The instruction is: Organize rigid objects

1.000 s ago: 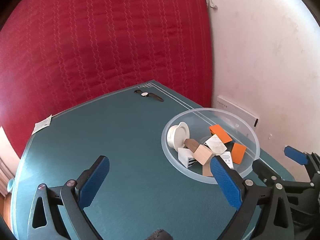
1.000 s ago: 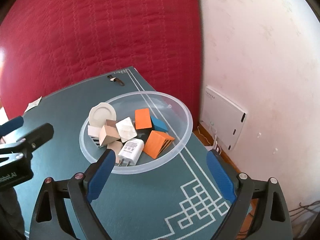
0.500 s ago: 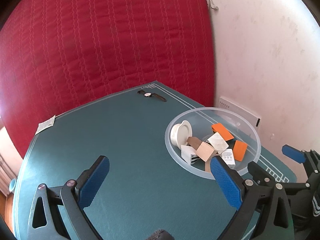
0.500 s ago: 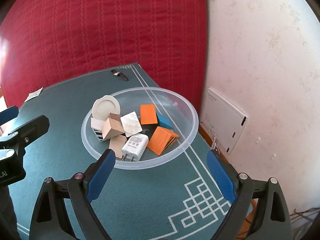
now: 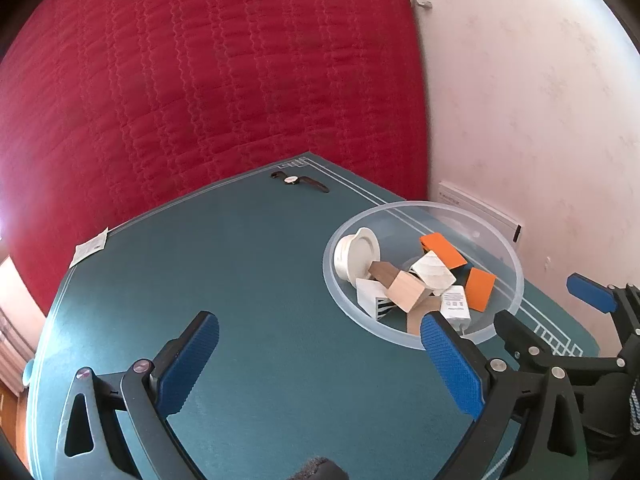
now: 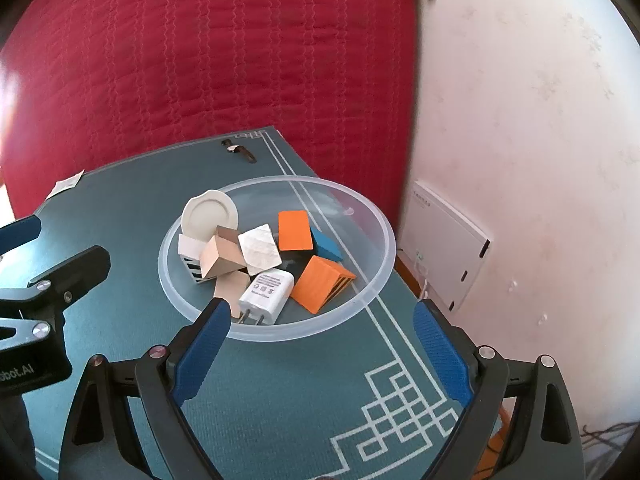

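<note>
A clear plastic bowl [image 6: 362, 296] stands on the teal table mat [image 6: 304, 392]; it also shows in the left wrist view [image 5: 508, 248]. It holds several items: a white dish [image 6: 209, 216], wooden blocks [image 6: 220, 258], orange blocks [image 6: 320, 284], a blue block [image 6: 326, 245] and a white charger [image 6: 267, 292]. My right gripper [image 6: 322, 354] is open and empty, just in front of the bowl. My left gripper [image 5: 320, 356] is open and empty, over bare mat left of the bowl.
A wristwatch [image 5: 300, 181] lies at the mat's far edge, and a small paper packet [image 5: 89, 247] at the far left corner. A red quilted surface [image 5: 200, 80] rises behind the table. A white wall [image 6: 520, 120] with a white box [image 6: 450, 244] is on the right.
Both grippers have pulled back and up from the bowl a little; the bowl and its contents have not moved. Both stay open.
</note>
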The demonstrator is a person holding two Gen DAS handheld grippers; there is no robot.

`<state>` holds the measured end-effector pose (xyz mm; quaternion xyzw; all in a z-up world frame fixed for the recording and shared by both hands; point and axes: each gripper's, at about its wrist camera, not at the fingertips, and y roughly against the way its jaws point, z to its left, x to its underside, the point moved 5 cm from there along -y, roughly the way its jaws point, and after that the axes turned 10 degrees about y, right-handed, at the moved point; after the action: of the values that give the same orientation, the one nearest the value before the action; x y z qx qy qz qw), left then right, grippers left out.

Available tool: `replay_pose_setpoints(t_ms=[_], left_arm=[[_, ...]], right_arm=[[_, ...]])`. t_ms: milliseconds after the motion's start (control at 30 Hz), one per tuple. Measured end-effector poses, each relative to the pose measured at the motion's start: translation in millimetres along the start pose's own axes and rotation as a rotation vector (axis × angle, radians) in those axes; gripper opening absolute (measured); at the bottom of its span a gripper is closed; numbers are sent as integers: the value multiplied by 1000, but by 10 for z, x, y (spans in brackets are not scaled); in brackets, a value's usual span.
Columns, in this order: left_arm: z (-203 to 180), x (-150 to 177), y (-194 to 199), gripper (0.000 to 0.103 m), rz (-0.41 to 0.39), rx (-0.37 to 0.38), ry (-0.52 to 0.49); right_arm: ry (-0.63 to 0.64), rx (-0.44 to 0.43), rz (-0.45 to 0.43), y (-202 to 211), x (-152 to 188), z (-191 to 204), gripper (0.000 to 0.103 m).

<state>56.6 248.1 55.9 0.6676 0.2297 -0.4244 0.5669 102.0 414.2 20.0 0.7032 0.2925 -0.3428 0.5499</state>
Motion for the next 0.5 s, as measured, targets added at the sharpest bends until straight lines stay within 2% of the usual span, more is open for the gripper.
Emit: replay_pose_setpoints(t_ms=[500], left_arm=[[-35,22,-21,102,5,3,-4]], right_arm=[[14,8,27,-68,31,-18,93]])
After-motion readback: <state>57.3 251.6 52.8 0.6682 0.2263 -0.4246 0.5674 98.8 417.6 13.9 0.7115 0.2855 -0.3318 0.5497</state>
